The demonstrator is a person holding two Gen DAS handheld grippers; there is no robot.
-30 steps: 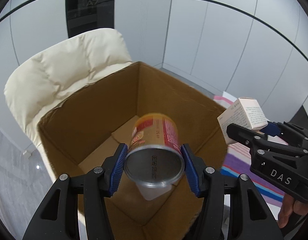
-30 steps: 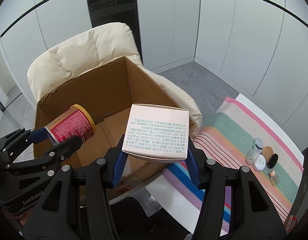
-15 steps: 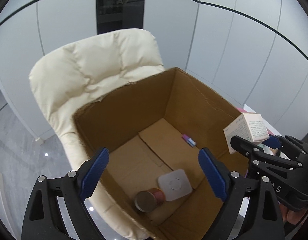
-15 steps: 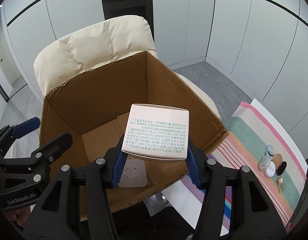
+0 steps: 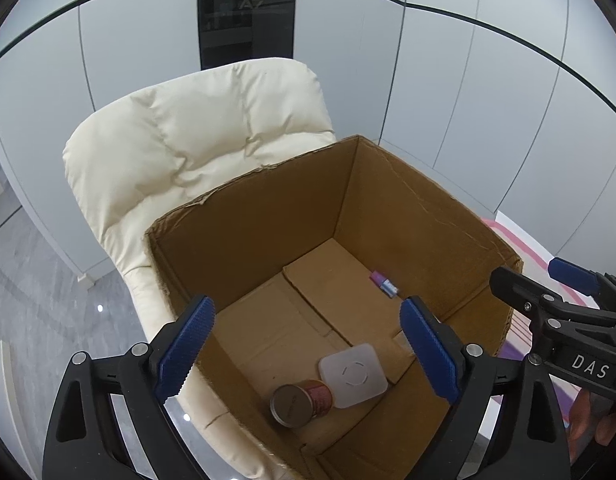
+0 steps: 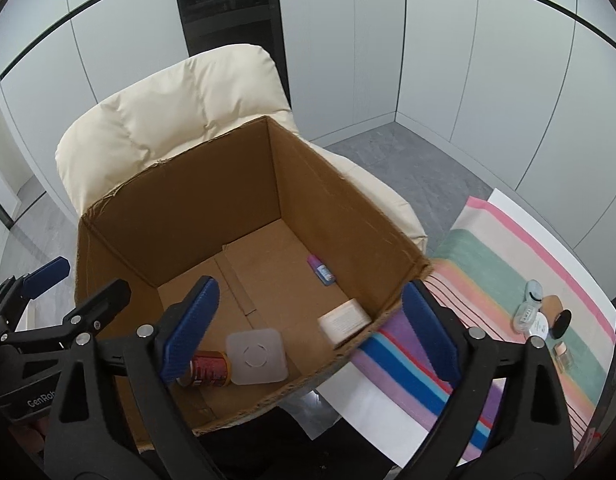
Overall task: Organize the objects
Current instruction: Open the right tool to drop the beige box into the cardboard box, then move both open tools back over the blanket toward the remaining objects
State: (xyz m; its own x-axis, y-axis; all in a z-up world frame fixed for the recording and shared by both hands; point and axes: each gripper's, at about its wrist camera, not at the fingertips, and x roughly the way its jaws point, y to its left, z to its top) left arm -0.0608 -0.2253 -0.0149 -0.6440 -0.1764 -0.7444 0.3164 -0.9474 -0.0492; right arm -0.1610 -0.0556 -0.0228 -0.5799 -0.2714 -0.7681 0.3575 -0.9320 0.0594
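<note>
An open cardboard box [image 5: 387,200] [image 6: 339,200] rests on a cream chair. Inside lie a red can [image 5: 302,402] [image 6: 210,368] on its side, a white square lid [image 5: 352,374] [image 6: 256,356], a small purple and blue tube [image 5: 383,284] [image 6: 320,270] and a pale carton [image 6: 345,320] against the near right wall. My left gripper [image 5: 306,354] is open and empty above the box's near left part. My right gripper [image 6: 309,330] is open and empty above the box's near edge. Each gripper shows in the other's view: the right [image 5: 547,284], the left [image 6: 76,284].
The cream padded chair [image 5: 196,148] [image 6: 176,112] stands behind and under the box. A striped cloth [image 6: 487,280] lies to the right with several small bottles and jars [image 6: 541,318]. White panel walls surround the scene. Grey floor [image 5: 36,300] lies to the left.
One second ago my left gripper held the can; it dropped into the box. In the last half second my right gripper opened and the carton fell into the box.
</note>
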